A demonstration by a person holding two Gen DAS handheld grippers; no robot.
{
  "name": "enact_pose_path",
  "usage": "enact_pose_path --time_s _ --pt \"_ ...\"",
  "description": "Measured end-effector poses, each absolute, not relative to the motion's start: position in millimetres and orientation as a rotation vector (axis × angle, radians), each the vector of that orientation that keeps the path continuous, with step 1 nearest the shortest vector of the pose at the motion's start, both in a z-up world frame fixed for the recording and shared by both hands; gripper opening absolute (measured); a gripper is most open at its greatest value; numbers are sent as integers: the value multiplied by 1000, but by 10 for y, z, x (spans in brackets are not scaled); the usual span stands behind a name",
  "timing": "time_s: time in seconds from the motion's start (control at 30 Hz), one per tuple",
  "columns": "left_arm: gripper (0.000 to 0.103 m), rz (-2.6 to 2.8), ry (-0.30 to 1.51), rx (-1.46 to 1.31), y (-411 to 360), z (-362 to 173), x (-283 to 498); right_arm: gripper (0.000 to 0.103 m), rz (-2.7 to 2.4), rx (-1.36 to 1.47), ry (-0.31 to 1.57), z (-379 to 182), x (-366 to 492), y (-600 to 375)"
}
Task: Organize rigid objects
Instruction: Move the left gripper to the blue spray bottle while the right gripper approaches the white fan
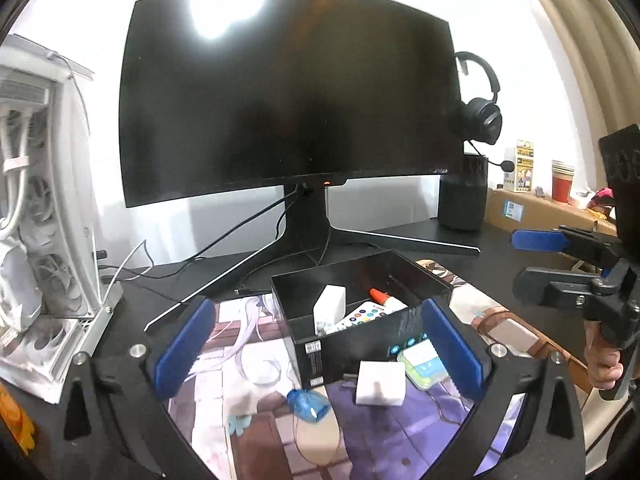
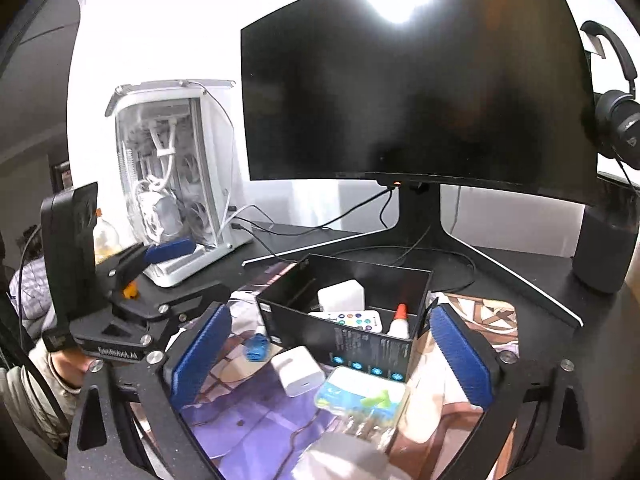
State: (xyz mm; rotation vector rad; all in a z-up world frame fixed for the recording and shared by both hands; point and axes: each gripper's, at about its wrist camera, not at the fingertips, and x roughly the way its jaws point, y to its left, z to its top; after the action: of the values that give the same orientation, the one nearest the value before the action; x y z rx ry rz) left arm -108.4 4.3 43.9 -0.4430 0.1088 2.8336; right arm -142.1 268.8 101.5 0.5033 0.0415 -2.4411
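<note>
Now both tools held above the printed desk mat (image 1: 224, 364), each with blue pads spread wide and nothing between them: left gripper (image 1: 320, 354) released, right gripper (image 2: 332, 354) released too. Landmark taken: the open black box (image 1: 400, 276) on the mat, in front of the monitor stand (image 1: 308, 216). Inside the box, a white charger (image 1: 330, 304) standing at the left side, a white remote with coloured buttons (image 1: 362, 314) lying beside it, and a glue bottle with orange cap (image 1: 386, 299) leaning toward the right wall. Outside, just before the box's front wall, a second white charger (image 1: 380, 388) lying on the mat; to the right of that, touching or nearly touching the box corner, a small green and white pack (image 1: 424, 364). To the left and nearer than the box, a small blue bottle (image 1: 310, 404) lying on its side. Behind the box, a dark curved monitor (image 1: 288, 96), switched off. Far left of the box, a white computer case (image 1: 44, 208); far right of it, a dark cylindrical speaker (image 1: 462, 196) with a headset (image 1: 480, 108) hanging above.
</note>
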Motion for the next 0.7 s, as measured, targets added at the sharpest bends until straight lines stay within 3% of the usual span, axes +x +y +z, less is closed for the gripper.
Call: enact_pose_path --time_s 0.23,0.7 --pt "103 2860 177 -458 99 238 -960 102 -2446 571 138 817 -1381 2601" --pt "103 2792 273 -598 258 35 -960 102 -2382 771 158 582 -1299 2672"
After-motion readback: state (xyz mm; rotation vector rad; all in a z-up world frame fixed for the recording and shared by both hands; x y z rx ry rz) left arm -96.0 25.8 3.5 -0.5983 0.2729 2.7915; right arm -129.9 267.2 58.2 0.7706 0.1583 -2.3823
